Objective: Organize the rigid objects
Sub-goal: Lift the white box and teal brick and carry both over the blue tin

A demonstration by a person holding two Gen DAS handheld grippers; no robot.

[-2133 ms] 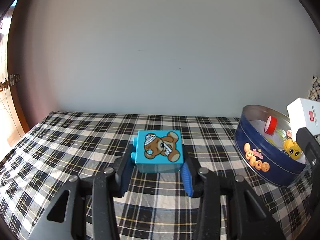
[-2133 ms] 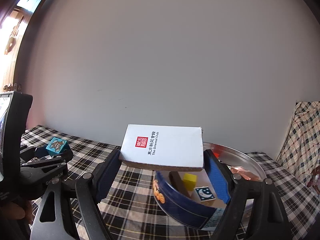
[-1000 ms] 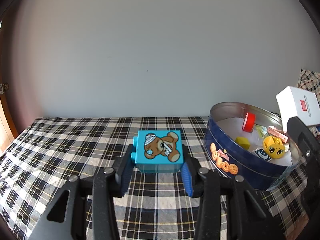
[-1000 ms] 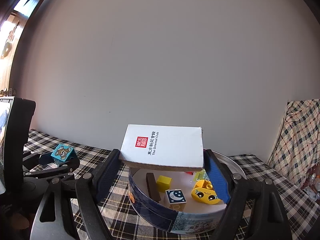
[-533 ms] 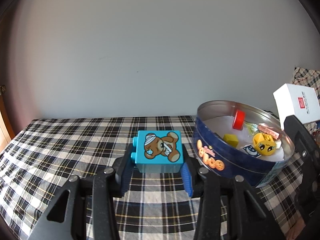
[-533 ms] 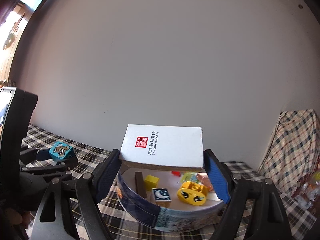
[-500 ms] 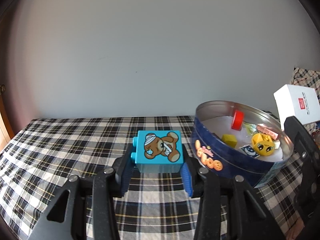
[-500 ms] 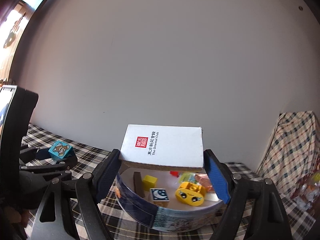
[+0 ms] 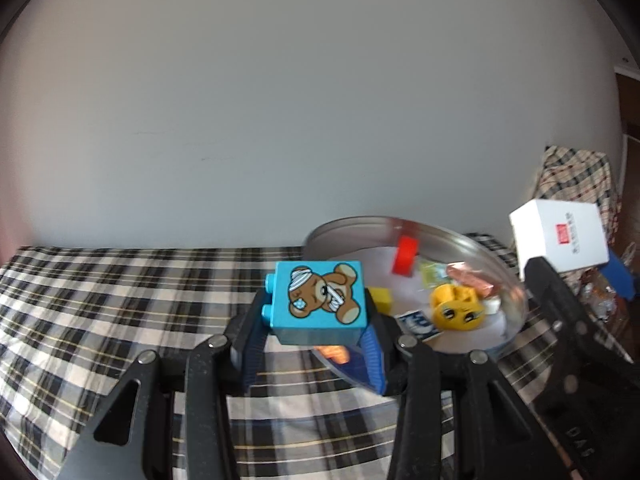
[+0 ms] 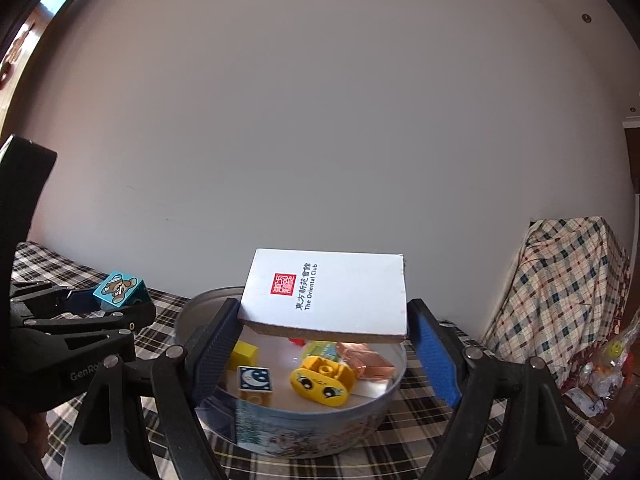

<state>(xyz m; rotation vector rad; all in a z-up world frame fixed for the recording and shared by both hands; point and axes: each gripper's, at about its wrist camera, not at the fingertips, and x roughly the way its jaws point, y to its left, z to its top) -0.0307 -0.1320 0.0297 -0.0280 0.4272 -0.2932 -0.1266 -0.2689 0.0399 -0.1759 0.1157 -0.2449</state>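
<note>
My left gripper (image 9: 316, 328) is shut on a turquoise toy brick with a bandaged bear (image 9: 320, 300), held in the air at the near left rim of the round blue cookie tin (image 9: 508, 276). It also shows in the right wrist view (image 10: 119, 289). My right gripper (image 10: 324, 332) is shut on a white box with a red seal (image 10: 332, 294), held above the tin (image 10: 320, 428). It shows in the left wrist view too (image 9: 560, 236). The tin holds a yellow face brick (image 10: 324, 380), a moon tile (image 10: 255, 378), a yellow cube (image 10: 244, 354), a red piece (image 9: 405, 256) and a copper block (image 10: 366, 362).
The tin stands on a black-and-white plaid cloth (image 9: 100, 300) against a plain grey wall. A plaid-covered object (image 10: 560, 292) and some clutter in plastic (image 10: 600, 372) sit at the right.
Both grippers have moved toward the tin, each still holding its object. The bear brick now overlaps the tin's near left rim, and the white box hangs over the tin's inside.
</note>
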